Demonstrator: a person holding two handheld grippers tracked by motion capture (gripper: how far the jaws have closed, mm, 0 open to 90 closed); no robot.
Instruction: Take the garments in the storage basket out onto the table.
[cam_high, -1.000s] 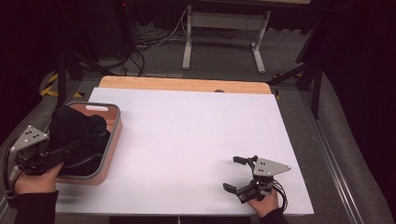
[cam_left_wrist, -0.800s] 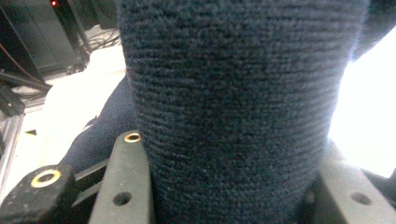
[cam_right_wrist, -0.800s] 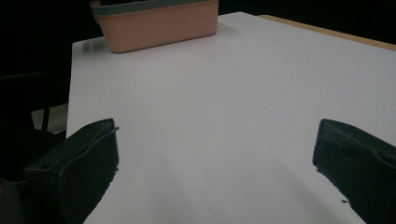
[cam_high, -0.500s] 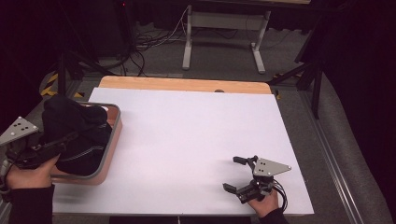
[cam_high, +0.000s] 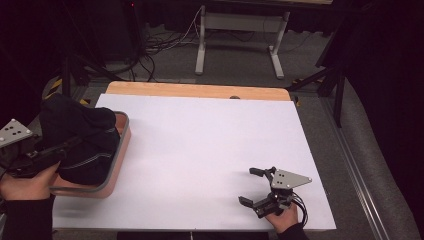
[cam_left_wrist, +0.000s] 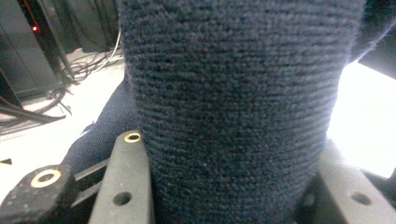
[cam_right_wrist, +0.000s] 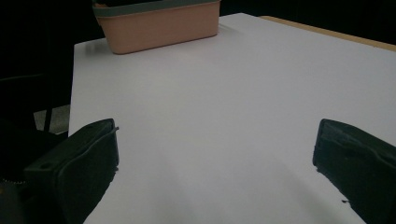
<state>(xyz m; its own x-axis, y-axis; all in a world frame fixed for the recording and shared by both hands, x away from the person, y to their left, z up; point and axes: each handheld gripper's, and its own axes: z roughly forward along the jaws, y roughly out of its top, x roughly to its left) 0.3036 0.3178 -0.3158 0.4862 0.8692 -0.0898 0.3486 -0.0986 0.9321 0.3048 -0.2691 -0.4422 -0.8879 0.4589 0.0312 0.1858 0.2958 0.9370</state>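
**Dark knit garment clamped in the left gripper above the basket**

The left gripper (cam_high: 47, 156) sits at the left edge of the table (cam_high: 210, 150), held by the person's left hand (cam_high: 25, 185). Its jaws are closed on a dark knit garment (cam_high: 77, 137). In the left gripper view the ribbed fabric (cam_left_wrist: 233, 107) is squeezed between the two black jaws and bulges up and over them, hiding most of what lies beyond.

From the high view the garment hangs as a bulky bundle over the left part of a peach-coloured basket (cam_high: 117, 165) with a grey rim. The basket stands on the white tabletop near the front left corner, its left side at the table's left edge. How much of the cloth rests inside the basket cannot be told, since the bundle covers the inside of it.

The right gripper (cam_high: 257, 187) lies near the front right corner of the table, held by the right hand (cam_high: 282, 220) at the front edge. Its jaws stand wide apart with nothing between them; the right gripper view shows bare white tabletop (cam_right_wrist: 224, 116) between the jaws and the basket (cam_right_wrist: 159, 25) far across the table. The two grippers are well apart.
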